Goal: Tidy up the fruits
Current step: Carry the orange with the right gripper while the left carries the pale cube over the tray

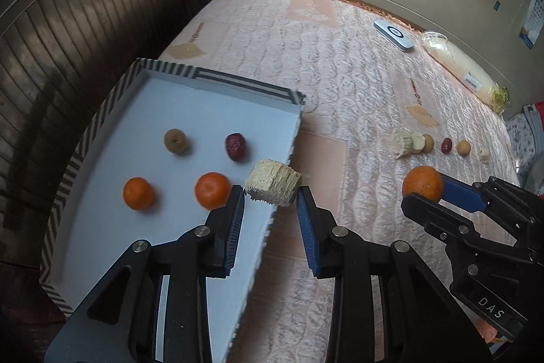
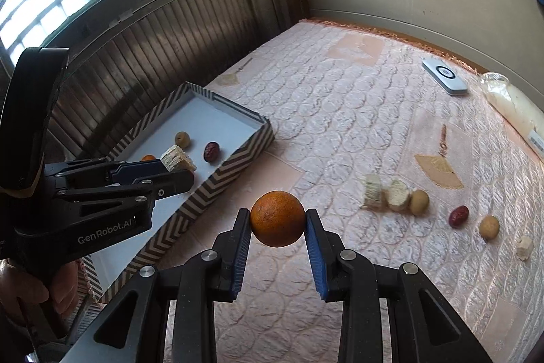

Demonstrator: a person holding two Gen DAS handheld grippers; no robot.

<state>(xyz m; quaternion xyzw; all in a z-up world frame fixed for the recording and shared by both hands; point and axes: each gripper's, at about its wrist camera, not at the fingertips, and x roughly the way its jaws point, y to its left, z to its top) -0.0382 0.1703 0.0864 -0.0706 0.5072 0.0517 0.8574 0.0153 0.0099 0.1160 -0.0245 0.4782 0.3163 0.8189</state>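
Clamped in the right tongs: an orange, pinched between the blue pads and lifted clear of the bed. Clamped in the left tongs: a pale fibrous chunk, likely a cut piece of sugarcane, gripped at both ends and hanging above the tray's near right rim. Seen from the right wrist, poised over the tray's interior beside the fruit already there.

Just beyond the left tongs, on the bed's left edge: a tray with a zigzag-patterned wall and pale floor. Inside it, two more oranges nearest, then a tan round fruit and a red date farther in, all apart from one another.

Toward the bed's right edge, still loose on the quilt: two more pale chunks touching a tan fruit, then another red date, another tan fruit and a small pale scrap, strung out in a row. Farther back near the wall: a flat white device and a long bagged item.

Step in hand, by judgement: carrying both pieces to the tray, roughly half the sorting done. Next: lower each load onto a bare patch of tray floor, orange next to its fellows, then part the tongs gently so nothing rolls.
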